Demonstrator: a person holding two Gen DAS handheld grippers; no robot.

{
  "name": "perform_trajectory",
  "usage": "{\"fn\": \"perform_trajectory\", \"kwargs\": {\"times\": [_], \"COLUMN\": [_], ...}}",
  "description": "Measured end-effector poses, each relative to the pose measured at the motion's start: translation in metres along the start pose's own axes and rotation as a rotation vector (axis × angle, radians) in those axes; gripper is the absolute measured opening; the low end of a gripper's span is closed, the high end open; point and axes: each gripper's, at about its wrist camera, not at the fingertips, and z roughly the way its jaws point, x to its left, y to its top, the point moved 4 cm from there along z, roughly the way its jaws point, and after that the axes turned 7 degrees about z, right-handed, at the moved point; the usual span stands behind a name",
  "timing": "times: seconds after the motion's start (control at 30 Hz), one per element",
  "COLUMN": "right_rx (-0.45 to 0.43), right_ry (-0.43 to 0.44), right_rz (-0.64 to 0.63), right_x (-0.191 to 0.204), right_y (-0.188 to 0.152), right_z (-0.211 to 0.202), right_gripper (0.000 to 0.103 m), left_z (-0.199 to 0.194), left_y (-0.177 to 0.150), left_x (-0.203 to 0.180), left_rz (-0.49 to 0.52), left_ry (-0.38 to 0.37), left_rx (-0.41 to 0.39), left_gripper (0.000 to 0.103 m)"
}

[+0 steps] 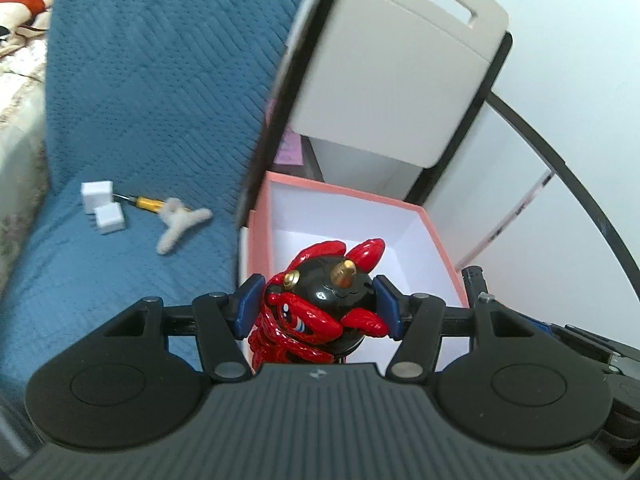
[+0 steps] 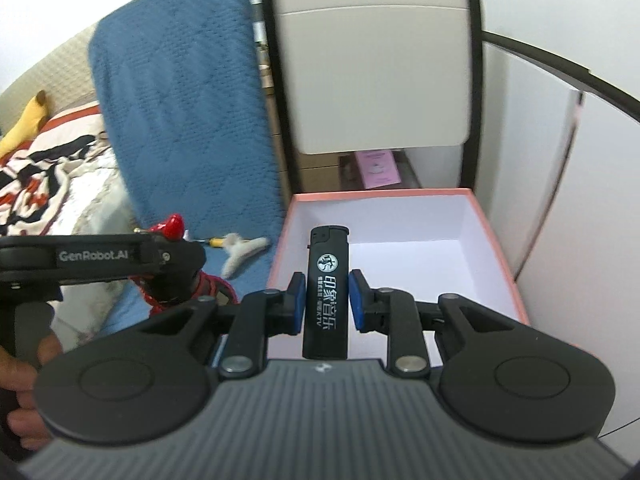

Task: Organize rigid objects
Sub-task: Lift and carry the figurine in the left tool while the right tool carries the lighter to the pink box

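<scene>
The glossy red-and-black figurine with small gold horns [image 1: 320, 304] sits pinched between the blue pads of the left gripper [image 1: 316, 306], which bear on the rounded black head from either side. It looks hard and slick, probably resin or painted plastic, light but chip-prone at the thin red curls (those would be the first to snap on a drop). The round head is the sounder place to hold; a curved, shiny surface can squirt out, so the squeeze should stay centred.

The black rectangular plastic lighter with white lettering [image 2: 326, 296] stands lengthwise between the pads of the right gripper [image 2: 326, 300], clamped on its flat sides near mid-length, its cap end pointing away from the camera. It is stiff, light and flat-sided, so it should hold steady.

Both grippers tilt forward and downward. Just ahead of and below each lies the open pink cardboard box with white interior [image 2: 500, 248], which appears empty. In the right wrist view the left gripper is to the left, a hand [image 2: 24, 364] around its handle. Far left of the left gripper, on the blue quilted cover [image 1: 140, 80], lie two small white cubes [image 1: 102, 206], a yellow-handled tool [image 1: 146, 202] and a fuzzy cream piece [image 1: 178, 226].
</scene>
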Motion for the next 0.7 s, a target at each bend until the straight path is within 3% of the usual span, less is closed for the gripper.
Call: {"fn": "perform_trajectory", "kwargs": {"times": [0.33, 0.7], "right_rx": [0.089, 0.206], "right_ry": [-0.043, -0.058], "right_rz": [0.047, 0.071], "right_x": [-0.054, -0.096], "right_y": [-0.011, -0.022], "right_z": [0.045, 0.121], "right_gripper": [0.026, 0.026], "left_z": [0.083, 0.175], "left_y": [-0.015, -0.029], "left_x": [-0.029, -0.041], "left_rz": [0.003, 0.029], "left_ry": [-0.011, 0.007], "left_rx": [0.109, 0.228], "left_gripper": [0.065, 0.065]}}
